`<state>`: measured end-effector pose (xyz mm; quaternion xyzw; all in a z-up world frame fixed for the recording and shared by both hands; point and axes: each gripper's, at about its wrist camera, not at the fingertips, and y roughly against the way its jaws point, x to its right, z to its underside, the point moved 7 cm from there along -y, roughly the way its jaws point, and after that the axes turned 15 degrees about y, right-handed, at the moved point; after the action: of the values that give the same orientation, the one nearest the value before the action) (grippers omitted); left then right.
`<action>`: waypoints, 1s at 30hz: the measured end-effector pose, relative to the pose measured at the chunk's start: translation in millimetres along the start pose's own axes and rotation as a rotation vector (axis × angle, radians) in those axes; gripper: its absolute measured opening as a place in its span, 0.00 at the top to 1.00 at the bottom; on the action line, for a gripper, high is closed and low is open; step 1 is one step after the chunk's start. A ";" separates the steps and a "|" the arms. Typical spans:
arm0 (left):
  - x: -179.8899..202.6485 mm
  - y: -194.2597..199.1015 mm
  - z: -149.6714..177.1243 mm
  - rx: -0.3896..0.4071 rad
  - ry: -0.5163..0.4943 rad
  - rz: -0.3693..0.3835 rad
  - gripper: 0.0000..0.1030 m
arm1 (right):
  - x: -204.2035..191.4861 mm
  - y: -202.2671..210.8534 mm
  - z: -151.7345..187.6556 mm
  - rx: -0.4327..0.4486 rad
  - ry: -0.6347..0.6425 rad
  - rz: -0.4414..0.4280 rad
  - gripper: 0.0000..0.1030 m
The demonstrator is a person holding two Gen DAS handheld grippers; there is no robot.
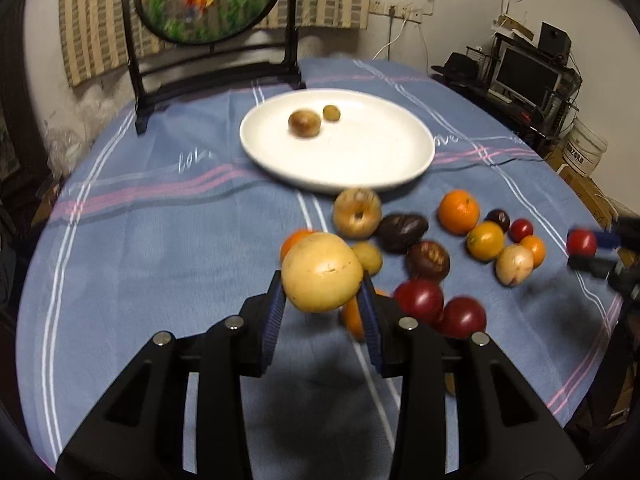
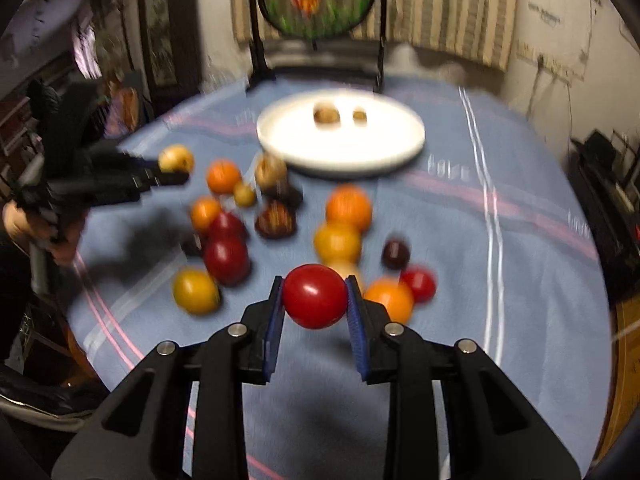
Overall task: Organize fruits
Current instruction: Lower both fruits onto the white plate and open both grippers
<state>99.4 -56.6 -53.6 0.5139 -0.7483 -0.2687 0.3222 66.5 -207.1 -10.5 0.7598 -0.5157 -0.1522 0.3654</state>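
two handheld grippers lift fruit at once above a table (image 1: 120,240) draped in a blue striped cloth. the left gripper (image 1: 323,300) pinches a pale yellow fruit (image 1: 322,272) between its blue-padded fingers, held clear of the cloth over the near half of the table. the right gripper (image 2: 315,304) clamps a red fruit (image 2: 315,295) the same way, toward the near right side of the table, just in front of an orange fruit (image 2: 390,300) and a smaller red one (image 2: 419,284).

a white plate (image 1: 360,168) sits toward the far edge of the table, in front of a round fish-painted screen (image 1: 208,0), and carries only two small brownish fruits (image 1: 304,123). more than a dozen others, orange, yellow, dark red and near-black, lie loose on the cloth between the plate and the near edge.

both views are blurred, suggesting brisk movement. the pale fruit looks wide for its grip and appears held low on its body, so it could roll out of the pads if swung fast. the glossy red fruit could likewise slip. if both carry to the plate together, the grippers may crowd each other there, and a fruit released from height could roll off the shallow rim or knock the two already resting on it.
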 end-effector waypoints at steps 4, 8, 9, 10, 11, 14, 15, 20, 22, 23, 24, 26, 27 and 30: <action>4.2 -9.5 -26.3 0.009 0.000 -0.004 0.64 | 23.7 -14.8 -40.6 0.017 0.057 0.045 0.71; 7.4 -39.8 -68.7 0.006 0.028 -0.025 0.64 | 43.4 -52.2 -80.2 0.018 0.114 0.059 0.71; 7.8 -49.0 -77.0 0.004 0.027 -0.040 0.64 | 50.3 -68.4 -89.2 0.009 0.116 0.059 0.71; 8.5 -63.0 -87.8 -0.001 0.026 -0.063 0.64 | 56.4 -80.8 -94.6 -0.008 0.111 0.058 0.71; 7.9 -72.8 -92.8 -0.009 0.027 -0.075 0.64 | 62.1 -94.4 -98.0 -0.029 0.106 0.059 0.71; 7.5 -103.6 -109.2 -0.036 0.041 -0.101 0.64 | 80.3 -144.2 -103.7 -0.108 0.098 0.066 0.71; 7.0 -112.6 -113.1 -0.044 0.051 -0.107 0.64 | 84.0 -154.2 -103.8 -0.128 0.095 0.068 0.71; 4.0 -141.8 -124.0 -0.068 0.084 -0.124 0.64 | 103.9 -198.5 -107.6 -0.185 0.079 0.081 0.71; 1.9 -149.9 -126.7 -0.077 0.090 -0.133 0.64 | 110.2 -209.8 -110.0 -0.191 0.061 0.076 0.71; 0.7 -153.3 -127.4 -0.080 0.092 -0.136 0.64 | 113.0 -214.2 -111.3 -0.194 0.055 0.075 0.71; -0.7 -156.7 -127.8 -0.084 0.095 -0.142 0.64 | 116.3 -220.2 -112.5 -0.200 0.047 0.078 0.71; -3.8 -162.3 -128.4 -0.093 0.102 -0.150 0.64 | 120.1 -229.7 -114.1 -0.214 0.032 0.081 0.71; -5.4 -165.8 -128.7 -0.099 0.106 -0.151 0.64 | 122.8 -235.1 -113.7 -0.225 0.028 0.084 0.71; -9.6 -169.2 -129.6 -0.103 0.112 -0.168 0.64 | 130.3 -245.4 -114.2 -0.241 0.018 0.103 0.71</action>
<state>301.1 -112.1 -95.7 0.5719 -0.6685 -0.3035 0.3659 356.0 -228.9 -87.9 0.6842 -0.5286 -0.1876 0.4661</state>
